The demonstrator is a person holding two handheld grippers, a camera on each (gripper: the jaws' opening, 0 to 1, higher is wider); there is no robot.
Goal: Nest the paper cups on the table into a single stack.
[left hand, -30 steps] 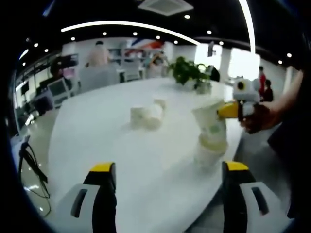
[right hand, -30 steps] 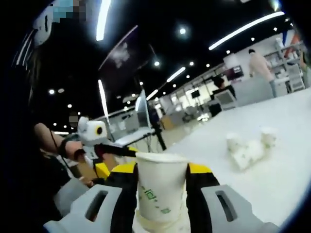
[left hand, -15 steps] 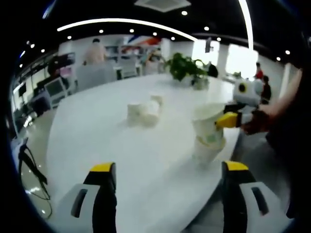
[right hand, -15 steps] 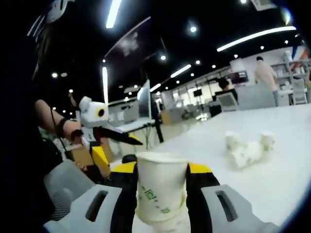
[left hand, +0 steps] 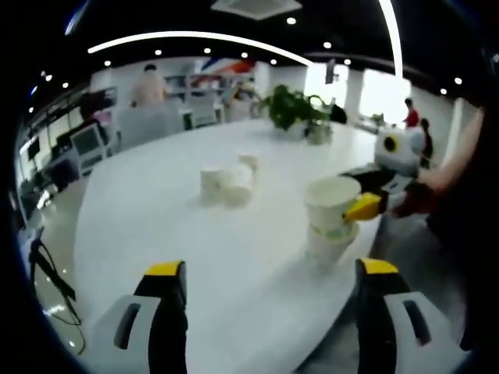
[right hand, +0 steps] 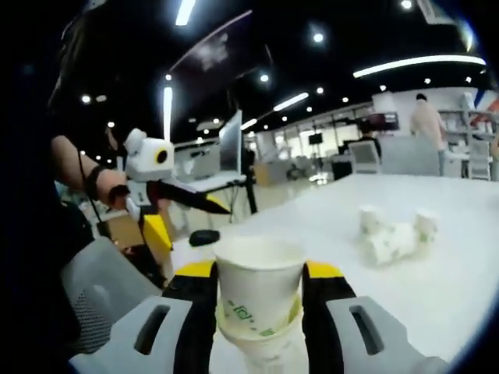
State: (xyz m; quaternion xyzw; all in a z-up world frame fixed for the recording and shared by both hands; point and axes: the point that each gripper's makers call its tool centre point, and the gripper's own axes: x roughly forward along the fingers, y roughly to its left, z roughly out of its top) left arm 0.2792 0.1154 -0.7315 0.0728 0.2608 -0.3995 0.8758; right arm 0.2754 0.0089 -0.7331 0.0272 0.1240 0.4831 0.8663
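Two cups nested near the table (left hand: 156, 234) edge — right gripper (right hand: 257, 300) clasps the top cup (right hand: 257, 284); left gripper (left hand: 265, 312) wide.

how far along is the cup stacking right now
Done: a short stack stands near the table edge. In hand: the right gripper holds a paper cup, partly seated in that stack. Left: a cluster of loose cups mid-table waits; the left gripper is open.
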